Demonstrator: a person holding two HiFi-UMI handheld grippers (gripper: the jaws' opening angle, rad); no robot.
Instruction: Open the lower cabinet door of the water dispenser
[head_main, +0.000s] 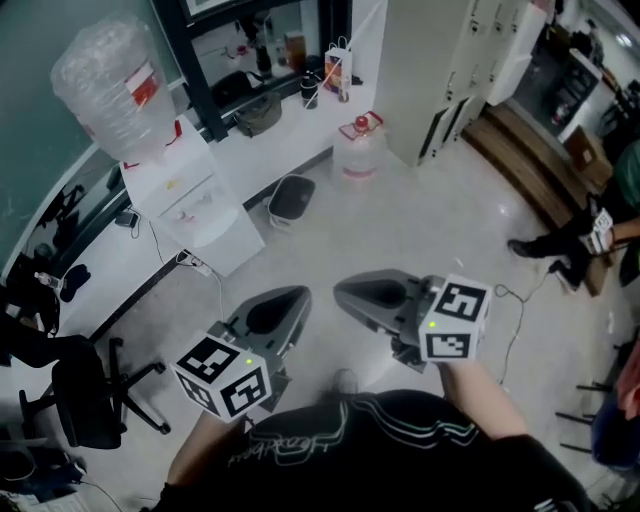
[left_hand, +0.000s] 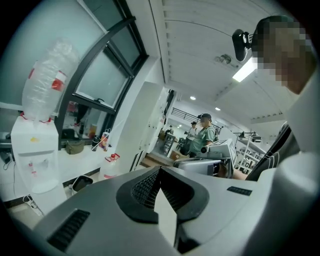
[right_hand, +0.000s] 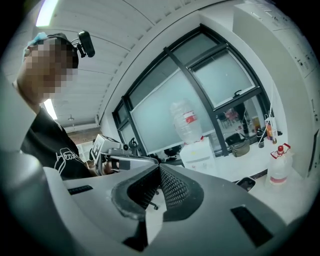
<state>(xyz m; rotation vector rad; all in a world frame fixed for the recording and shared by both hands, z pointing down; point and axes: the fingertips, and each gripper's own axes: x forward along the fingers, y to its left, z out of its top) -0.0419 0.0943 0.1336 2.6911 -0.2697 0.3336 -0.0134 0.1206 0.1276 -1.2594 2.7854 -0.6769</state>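
Head view: a white water dispenser (head_main: 195, 205), with a bottle (head_main: 105, 75) on top, stands at the far left. Its lower cabinet door (head_main: 232, 243) appears shut. The left gripper (head_main: 298, 294) and right gripper (head_main: 342, 290) hover over the floor (head_main: 400, 220), well apart from it.

Left gripper view: the jaws are pressed together and empty, and the dispenser shows far off at left.

Right gripper view: the jaws are likewise closed on nothing (dispenser ahead, distant).

The step in hand looks like the approach. Next, one gripper likely needs to reach the door's edge and part its jaws.
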